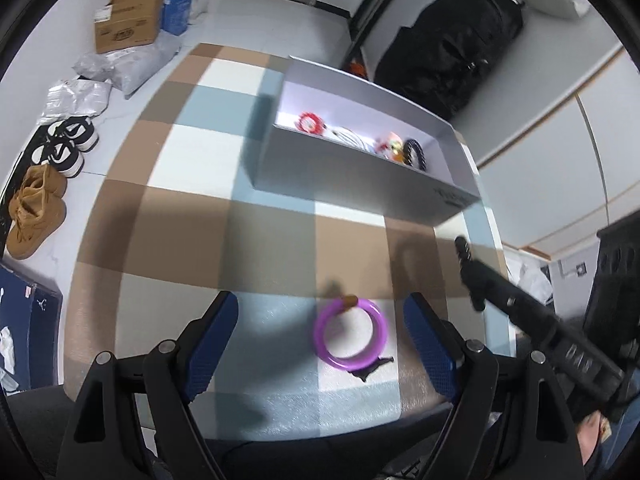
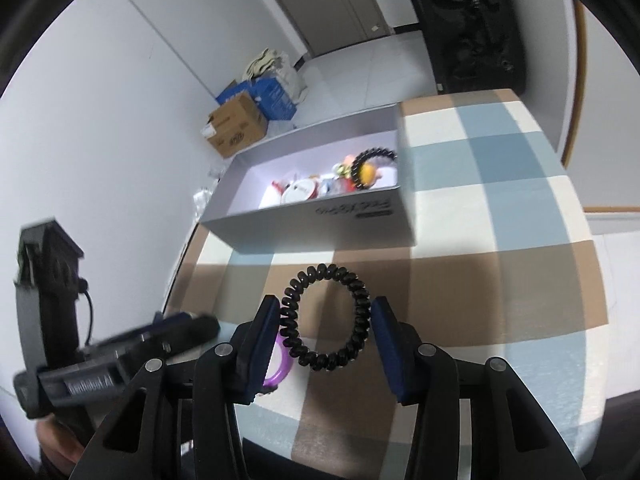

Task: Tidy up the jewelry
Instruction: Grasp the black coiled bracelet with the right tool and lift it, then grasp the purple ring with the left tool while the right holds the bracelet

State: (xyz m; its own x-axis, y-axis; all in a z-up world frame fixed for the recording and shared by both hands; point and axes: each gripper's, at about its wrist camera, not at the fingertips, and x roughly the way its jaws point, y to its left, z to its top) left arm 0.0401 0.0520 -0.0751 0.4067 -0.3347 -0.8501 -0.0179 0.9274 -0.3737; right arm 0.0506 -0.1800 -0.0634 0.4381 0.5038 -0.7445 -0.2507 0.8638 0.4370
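Note:
A black spiral hair tie hangs between the blue pads of my right gripper, which is shut on its two sides a little above the checked cloth. A purple ring lies flat on the cloth between the wide fingers of my open left gripper, which touches nothing. The grey open box stands beyond; it holds a red ring, another black spiral tie and other small pieces. In the right wrist view the purple ring peeks out beside the left pad.
The cloth-covered table ends close to both grippers at the near edge. On the floor to the left lie brown boots, black-and-white shoes and cardboard boxes. A black backpack stands behind the grey box.

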